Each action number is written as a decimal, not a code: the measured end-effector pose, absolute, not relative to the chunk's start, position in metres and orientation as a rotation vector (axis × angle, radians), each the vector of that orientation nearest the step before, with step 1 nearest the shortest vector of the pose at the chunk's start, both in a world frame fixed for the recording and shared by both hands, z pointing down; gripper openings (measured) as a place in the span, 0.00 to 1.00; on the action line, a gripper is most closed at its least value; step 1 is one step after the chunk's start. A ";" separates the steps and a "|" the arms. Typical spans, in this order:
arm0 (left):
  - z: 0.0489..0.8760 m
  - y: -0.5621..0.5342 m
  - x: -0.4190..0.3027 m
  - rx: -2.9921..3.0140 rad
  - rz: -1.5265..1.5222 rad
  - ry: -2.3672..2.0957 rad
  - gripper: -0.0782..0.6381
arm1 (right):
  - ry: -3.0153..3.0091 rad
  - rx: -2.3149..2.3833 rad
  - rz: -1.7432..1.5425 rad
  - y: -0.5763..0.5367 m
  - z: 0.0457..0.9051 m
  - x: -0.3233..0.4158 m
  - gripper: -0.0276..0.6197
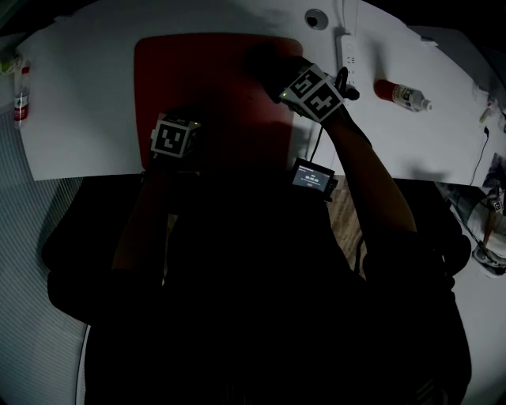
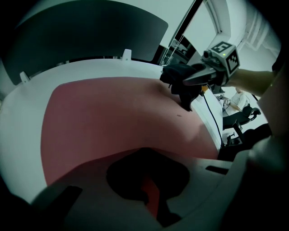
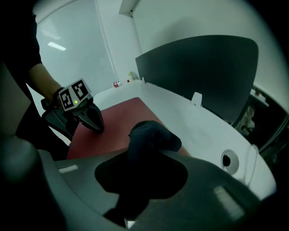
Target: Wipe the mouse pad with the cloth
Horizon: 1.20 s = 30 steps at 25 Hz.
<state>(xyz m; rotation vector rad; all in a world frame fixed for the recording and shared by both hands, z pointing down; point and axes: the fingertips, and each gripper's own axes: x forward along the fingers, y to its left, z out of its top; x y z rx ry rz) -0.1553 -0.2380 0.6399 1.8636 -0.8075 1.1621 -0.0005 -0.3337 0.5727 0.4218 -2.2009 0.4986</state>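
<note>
A red mouse pad (image 1: 205,79) (image 2: 113,117) (image 3: 113,122) lies flat on the white desk (image 1: 79,95). My right gripper (image 1: 277,75) (image 3: 135,180) is shut on a dark cloth (image 1: 269,63) (image 2: 180,79) (image 3: 151,137), which bunches out past the jaws at the pad's far right corner. My left gripper (image 1: 178,119) (image 2: 151,194) (image 3: 92,122) stands over the pad's near part, left of the middle. Its fingers look shut, tips down at the pad, with nothing held. Whether the cloth touches the pad I cannot tell.
A white power strip (image 1: 346,51) and a red-and-white bottle (image 1: 402,95) lie right of the pad. A cable hole (image 1: 315,18) (image 3: 226,159) sits at the desk's far side. A small bottle (image 1: 21,95) is far left. A dark partition (image 3: 203,67) stands behind the desk.
</note>
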 end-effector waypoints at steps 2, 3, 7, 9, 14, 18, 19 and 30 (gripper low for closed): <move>0.640 -0.238 -0.155 1.861 1.157 -0.808 0.12 | -2.177 0.391 0.400 -0.347 0.581 -0.002 0.16; 0.640 -0.239 -0.155 1.864 1.155 -0.810 0.12 | -2.159 0.364 0.349 -0.352 0.587 -0.001 0.16; 0.641 -0.239 -0.154 1.867 1.141 -0.816 0.12 | -2.089 0.301 0.208 -0.369 0.612 0.003 0.16; 0.640 -0.238 -0.154 1.868 1.140 -0.831 0.12 | -2.082 0.284 0.180 -0.368 0.619 -0.001 0.16; 0.639 -0.239 -0.156 1.849 1.149 -0.837 0.12 | -2.080 0.293 0.159 -0.365 0.623 -0.004 0.15; 0.639 -0.239 -0.155 1.863 1.120 -0.852 0.12 | -2.098 0.303 0.181 -0.366 0.624 -0.004 0.15; 0.639 -0.239 -0.155 1.863 1.121 -0.853 0.12 | -2.097 0.312 0.188 -0.366 0.624 -0.004 0.15; 0.639 -0.237 -0.154 1.862 1.089 -0.875 0.12 | -2.120 0.146 0.160 -0.250 0.625 -0.029 0.14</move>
